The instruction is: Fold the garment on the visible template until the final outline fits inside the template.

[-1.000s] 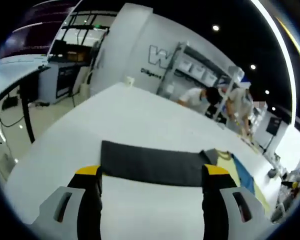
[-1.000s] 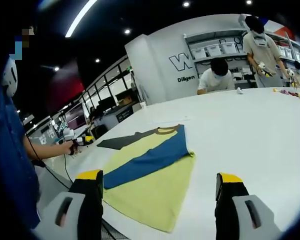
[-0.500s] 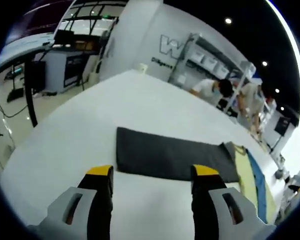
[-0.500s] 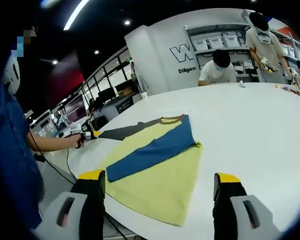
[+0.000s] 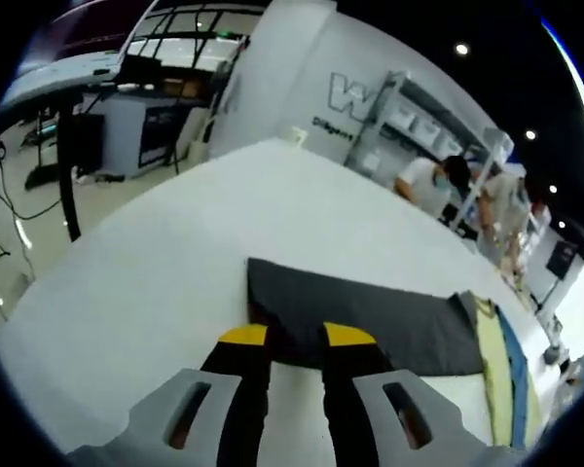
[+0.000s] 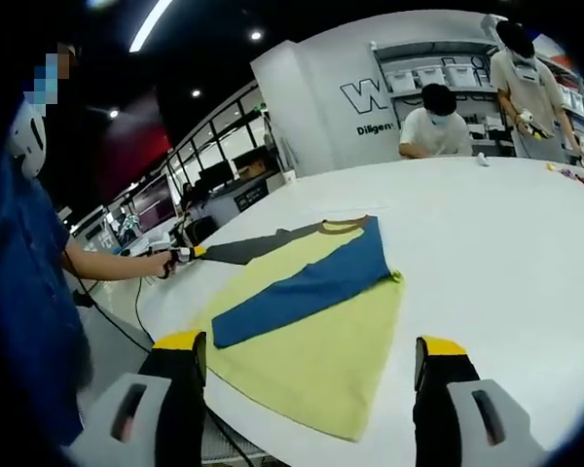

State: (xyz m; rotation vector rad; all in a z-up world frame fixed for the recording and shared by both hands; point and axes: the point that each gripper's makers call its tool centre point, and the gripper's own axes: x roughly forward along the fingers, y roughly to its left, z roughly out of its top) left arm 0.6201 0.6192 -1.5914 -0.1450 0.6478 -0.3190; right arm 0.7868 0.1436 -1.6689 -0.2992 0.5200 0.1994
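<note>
Left gripper (image 5: 295, 336), jaws nearly closed, pinches the grey sleeve (image 5: 370, 313) edge to begin a fold; right gripper (image 6: 311, 345) waits wide open, empty, near the garment (image 6: 311, 326) hem on the table (image 6: 506, 253).

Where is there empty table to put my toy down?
The white table is bare to the right of the yellow and blue garment, up to the people at the far edge. It is crowded at the dark sleeve, where the left gripper is.
</note>
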